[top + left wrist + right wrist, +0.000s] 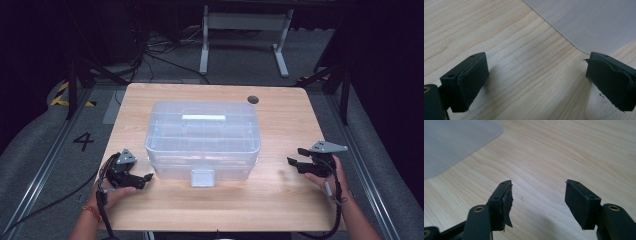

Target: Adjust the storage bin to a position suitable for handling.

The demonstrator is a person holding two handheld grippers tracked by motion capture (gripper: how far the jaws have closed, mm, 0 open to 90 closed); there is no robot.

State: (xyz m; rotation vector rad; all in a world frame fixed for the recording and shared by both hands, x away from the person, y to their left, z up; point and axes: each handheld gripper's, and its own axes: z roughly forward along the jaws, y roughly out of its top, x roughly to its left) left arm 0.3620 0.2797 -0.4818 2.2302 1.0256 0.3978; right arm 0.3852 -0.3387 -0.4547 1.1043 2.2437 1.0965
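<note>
Dark floor with loose cables and a white frame surrounds the pale wooden table [280,200] I am working over, and from the high view a clear plastic storage box [202,142] with a closed lid sits near the table's middle, its handle [203,118] lying flat on the lid and its front latch [202,177] facing me. Just off the box's near left corner I see my left gripper [142,179], held low over the wood with its jaws apart and aimed at the box, close to it but not touching. Well out from the box's right side my right gripper [296,156] rests in the hand, jaws likewise spread and pointing toward the box. A small dark round hole [253,99] lies beyond the box's far right corner. From the left gripper view, my left gripper [536,75] stands wide open above bare wood grain, and the box's frosted rounded corner [594,22] rises just beyond the right jaw. From the right gripper view, my right gripper [537,200] is open too, nothing between its pads, with the box's rounded corner [454,142] off to the upper left, clearly apart from the jaws.
</note>
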